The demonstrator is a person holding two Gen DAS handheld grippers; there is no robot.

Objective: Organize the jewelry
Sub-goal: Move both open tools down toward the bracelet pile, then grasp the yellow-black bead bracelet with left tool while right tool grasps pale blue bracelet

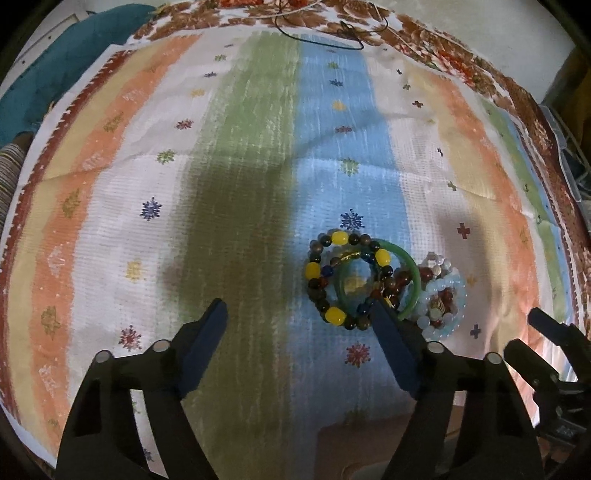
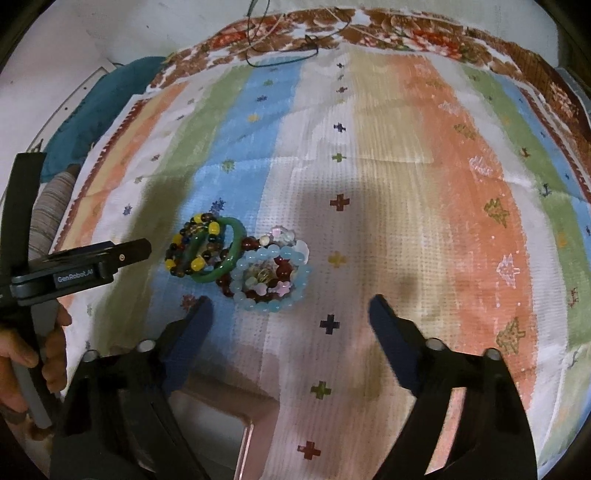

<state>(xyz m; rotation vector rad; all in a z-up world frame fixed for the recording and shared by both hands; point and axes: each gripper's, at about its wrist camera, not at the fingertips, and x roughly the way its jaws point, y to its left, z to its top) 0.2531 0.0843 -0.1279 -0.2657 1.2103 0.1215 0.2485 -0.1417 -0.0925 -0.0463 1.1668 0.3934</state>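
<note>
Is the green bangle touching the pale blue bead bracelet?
Touching. In the right wrist view the green bangle presses against the pale blue bead bracelet with no cloth between them; the left wrist view agrees.

Striped cloth (image 1: 258, 147) — white wall (image 2: 110, 29) behind

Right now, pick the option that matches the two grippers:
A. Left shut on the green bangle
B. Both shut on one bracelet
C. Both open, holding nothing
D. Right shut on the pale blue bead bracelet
C: the left gripper and the right gripper each show widely spread fingers with only cloth between them, while the green bangle and pale blue bead bracelet lie on the striped cloth.
</note>
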